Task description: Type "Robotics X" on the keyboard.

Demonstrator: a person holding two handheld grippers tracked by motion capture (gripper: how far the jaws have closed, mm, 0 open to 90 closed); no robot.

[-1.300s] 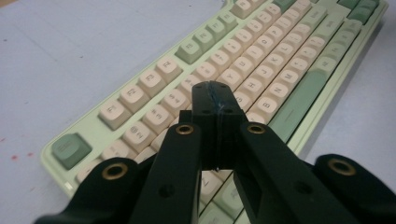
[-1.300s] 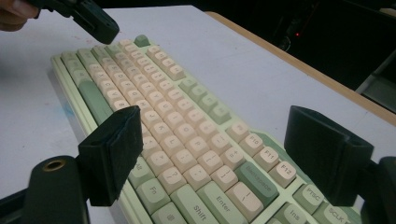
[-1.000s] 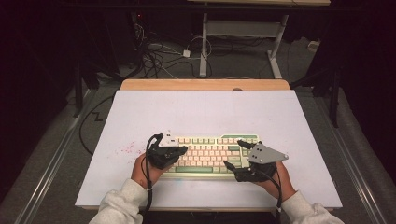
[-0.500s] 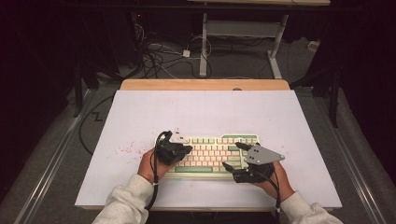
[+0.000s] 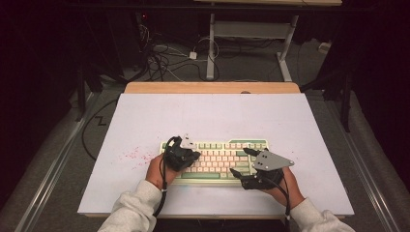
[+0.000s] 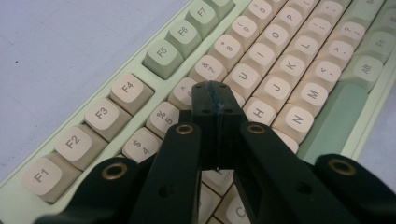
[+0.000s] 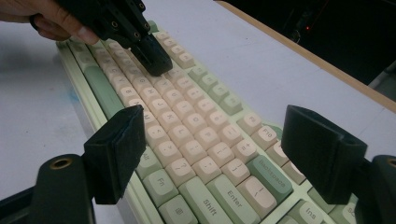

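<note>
Where the white table [image 5: 145, 121] nears the person's edge, a keyboard [image 5: 217, 157] lies flat on it, slightly left of the middle in the high view. Its case is pale green plastic with a smooth rim; the keycaps are rounded, mostly cream with dark legends, while the function keys and the long bar along the near row are sage green. The table's top is matte and faintly stained with pink specks at the left, and a strip of bare wood shows along its far edge.

The left gripper [image 6: 215, 93] is clenched: its two black jaws meet flat against each other with nothing between them, and their joined tip stands over the number row, near the 6 key. Whether the tip presses a key or hangs just above it is hard to make out, since the jaws cover the spot. Brass-coloured rivets dot the gripper's glossy black links.

The right gripper [image 7: 210, 149] is released, its blocky black pads set wide apart over the keyboard's right end, above the Shift and Backspace keys. In the high view its grey three-cornered plate hides much of the hand behind it.

Both forearms, in light knit sleeves, come in from the near edge. The left hand [image 5: 157, 169] tilts its gripper down and inward; the right hand [image 5: 278, 186] holds its gripper lower and nearly level.
</note>
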